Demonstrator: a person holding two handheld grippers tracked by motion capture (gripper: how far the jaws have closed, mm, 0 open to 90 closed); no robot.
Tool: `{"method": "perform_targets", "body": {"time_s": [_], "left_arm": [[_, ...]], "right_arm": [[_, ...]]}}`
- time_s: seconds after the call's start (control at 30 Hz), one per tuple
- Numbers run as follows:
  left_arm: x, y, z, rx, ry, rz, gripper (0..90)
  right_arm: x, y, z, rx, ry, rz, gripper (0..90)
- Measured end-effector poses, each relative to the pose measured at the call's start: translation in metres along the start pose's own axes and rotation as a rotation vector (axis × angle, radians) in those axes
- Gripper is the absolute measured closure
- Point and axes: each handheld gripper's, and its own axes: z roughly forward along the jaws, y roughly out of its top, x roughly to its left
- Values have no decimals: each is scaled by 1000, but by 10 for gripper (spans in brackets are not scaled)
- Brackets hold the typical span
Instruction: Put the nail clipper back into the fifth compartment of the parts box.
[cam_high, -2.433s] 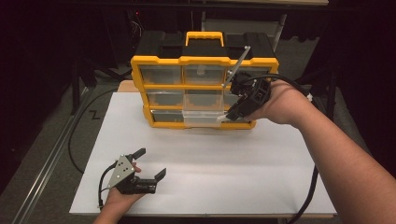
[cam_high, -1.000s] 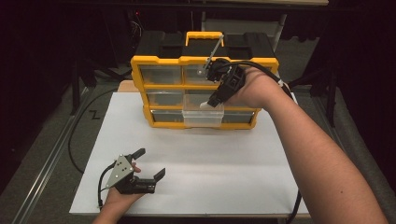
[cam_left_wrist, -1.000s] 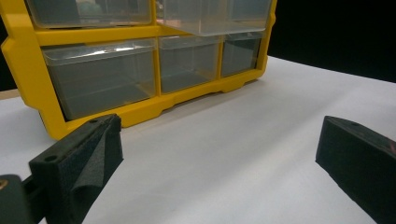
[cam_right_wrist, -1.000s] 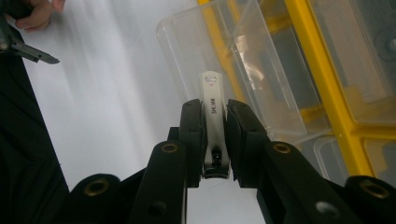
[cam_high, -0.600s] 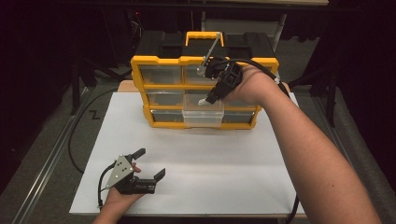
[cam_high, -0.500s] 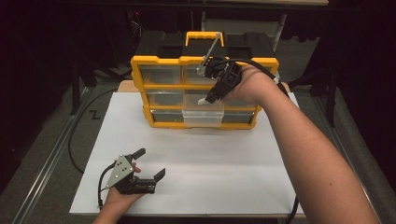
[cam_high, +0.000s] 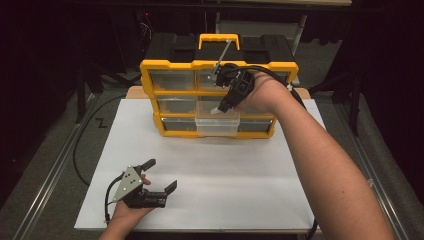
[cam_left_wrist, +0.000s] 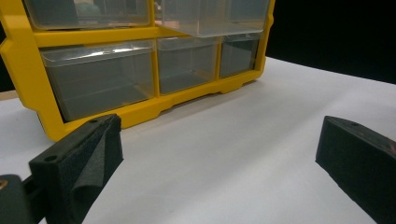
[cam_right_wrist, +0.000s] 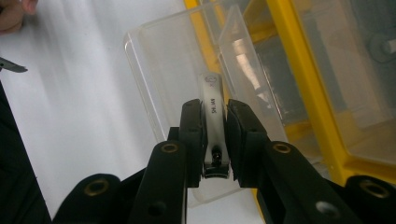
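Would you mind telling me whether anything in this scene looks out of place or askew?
Only one thing: in the yellow organizer, one clear drawer is pulled out while the others sit flush. The right gripper holds a nail clipper above it.

board front (cam_high: 240, 175): open | organizer (cam_high: 170, 65): blocks rear | pulled drawer (cam_high: 217, 125): juts forward

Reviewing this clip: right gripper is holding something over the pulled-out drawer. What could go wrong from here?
The right gripper pinches the nail clipper along its narrow sides; it might slip or twist out.

The clear drawer juts well out of the yellow organizer; pressing down may tip or unseat it.

A release off-center could drop the clipper onto the white table.
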Motion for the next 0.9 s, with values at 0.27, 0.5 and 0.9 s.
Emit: {"method": "perform_targets", "body": {"time_s": [0.27,0.5,0.9], "left_arm": [[0,0,0,0,-1,0,12],[0,0,0,0,-1,-1,11],[0,0,0,3,-2,-1,12]], "right_arm": [[-4,-2,10,1,5,5,790],[-6,0,11,2,10,14,789],[-8,1,11,-44,24,34,645]]}}
